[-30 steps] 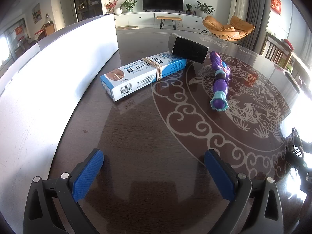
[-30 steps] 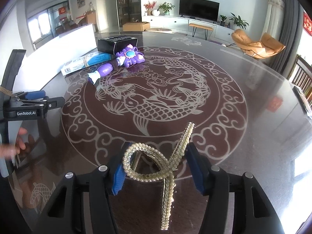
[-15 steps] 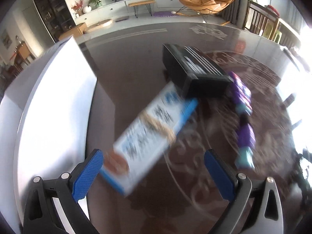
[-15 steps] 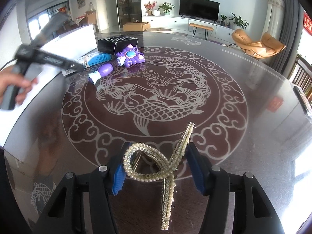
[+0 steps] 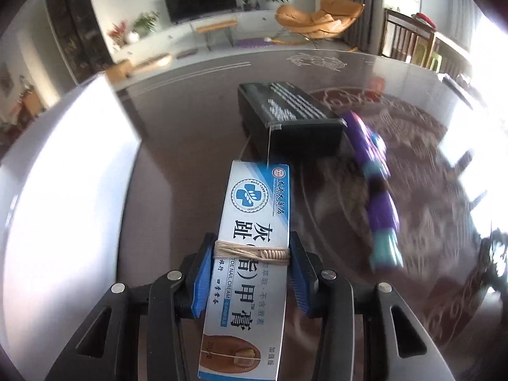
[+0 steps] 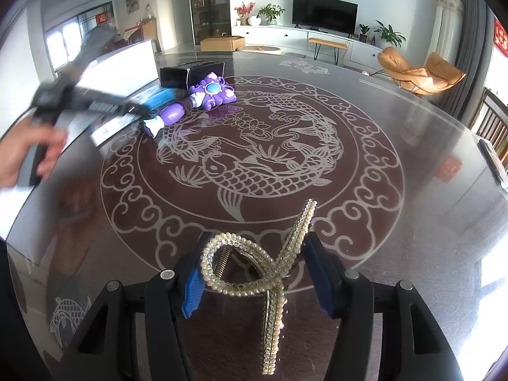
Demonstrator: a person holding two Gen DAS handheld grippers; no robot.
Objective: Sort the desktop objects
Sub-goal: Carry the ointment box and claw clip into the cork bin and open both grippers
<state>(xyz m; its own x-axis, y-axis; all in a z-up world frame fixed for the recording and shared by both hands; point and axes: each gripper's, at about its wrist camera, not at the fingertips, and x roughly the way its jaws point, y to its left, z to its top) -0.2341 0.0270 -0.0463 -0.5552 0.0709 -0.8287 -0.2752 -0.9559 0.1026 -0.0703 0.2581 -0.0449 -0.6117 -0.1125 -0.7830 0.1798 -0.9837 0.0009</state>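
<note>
My left gripper [image 5: 252, 263] is shut on a blue and white nail cream box [image 5: 254, 238] bound with a string band, its jaws at the box's sides. A black box [image 5: 289, 117] lies just beyond it, and a purple toy wand [image 5: 377, 197] lies to the right. My right gripper [image 6: 258, 273] is shut on a pearl hair clip [image 6: 270, 270] low over the table. In the right wrist view the left gripper [image 6: 123, 108] is blurred at the far left, over the cream box [image 6: 158, 96], with the wand [image 6: 203, 95] and black box [image 6: 190, 74] beside it.
A white storage bin [image 5: 63, 174] stands along the left of the dark round table [image 6: 412, 222]. Its wall also shows in the right wrist view [image 6: 127, 70]. A dark flat object [image 6: 495, 165] lies at the table's far right edge.
My left gripper swung forward to the cream box and closed on it. My right gripper has stayed still with the hair clip.
</note>
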